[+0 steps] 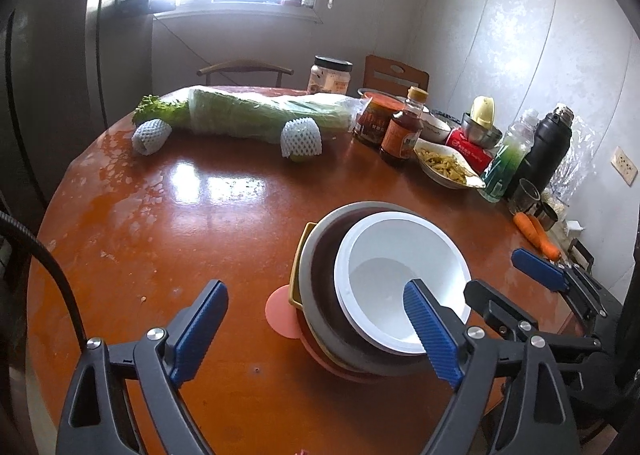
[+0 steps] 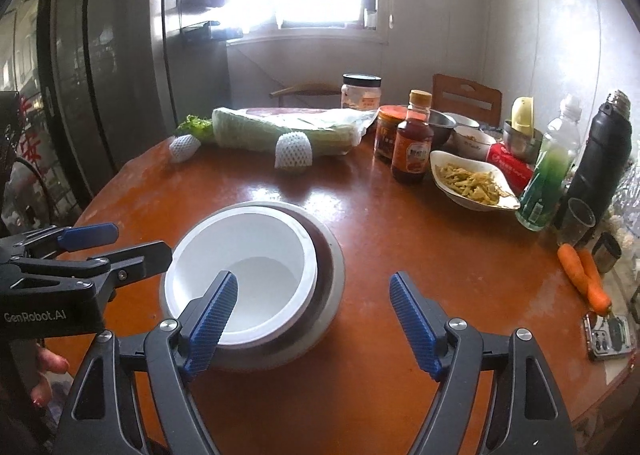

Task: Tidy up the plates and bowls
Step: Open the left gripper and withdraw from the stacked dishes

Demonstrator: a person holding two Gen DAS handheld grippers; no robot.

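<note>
Both claws spread, empty: left claw [image 1: 316, 319], right claw [image 2: 314, 309]; "GenRobot.AI" on left body; bottle labels [image 2: 412, 157] unreadable, blurred.

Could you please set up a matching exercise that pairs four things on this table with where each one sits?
Things:
1. white bowl
2. carrots
3. wrapped cabbage
4. dish of yellow strips

Places:
A. far side of the table, beside two foam-netted fruits
B. on top of the stacked dishes
C. right edge of the table, near a phone
D. in front of the sauce bottle and the green bottle

Pairs: 1-B, 2-C, 3-A, 4-D
</note>
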